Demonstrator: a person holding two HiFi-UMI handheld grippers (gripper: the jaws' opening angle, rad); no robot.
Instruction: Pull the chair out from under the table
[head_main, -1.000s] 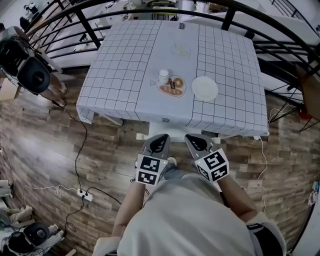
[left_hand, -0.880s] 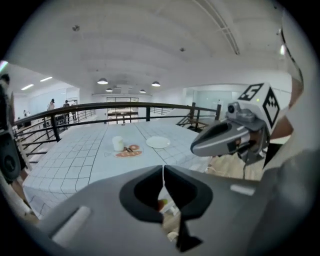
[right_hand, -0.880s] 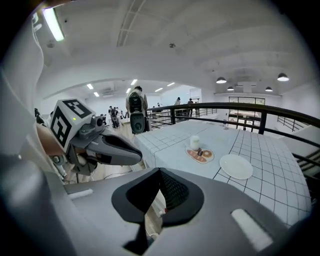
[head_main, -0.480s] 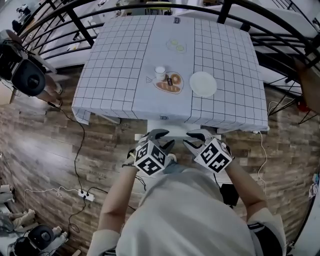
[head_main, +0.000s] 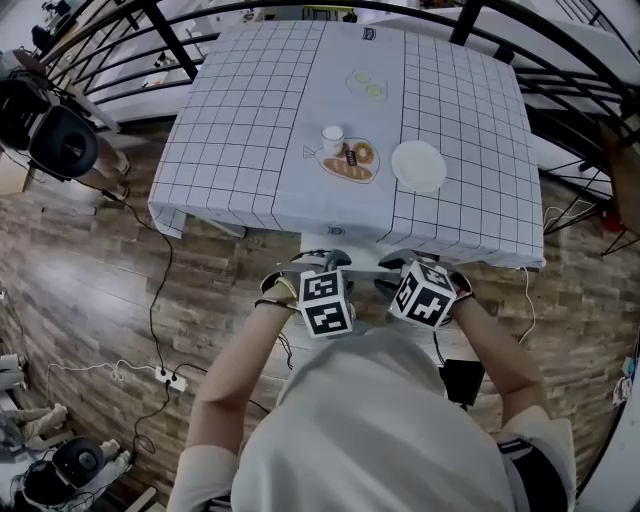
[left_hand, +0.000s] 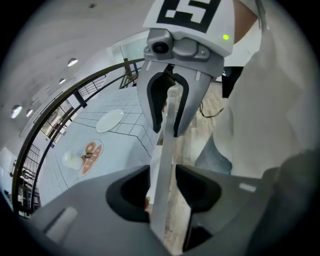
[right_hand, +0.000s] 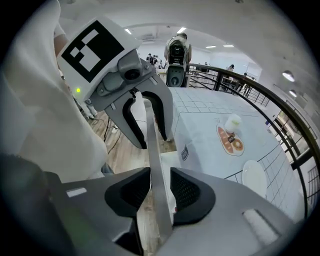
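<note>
Left gripper (left_hand: 162, 192), grey, marker cube on top: jaws apart, just been opening, set astride the thin upright backrest panel (left_hand: 166, 150) of the white chair (head_main: 345, 255). Gap visible on either side of the panel, pads not pressing.

Right gripper (right_hand: 160, 192), same build: jaws likewise apart, just been opening, astride the same panel a little further along. No clamp.

White chair: pushed in under the square table with white black-gridded tablecloth (head_main: 250, 130). Only a pale strip and the backrest top showing past the cloth hem in the head view.

Both grippers: side by side, pointing steeply down, just short of the table's near edge.

On the cloth: round white plate (head_main: 418, 165); small white cup (head_main: 332, 138); wooden board with pastries (head_main: 352, 160), just beside the cup.

Below: brown wood-plank floor (head_main: 90, 290), with a white power strip (head_main: 168, 378) on a black cable.

Beyond the table: black metal railing (head_main: 170, 40).
</note>
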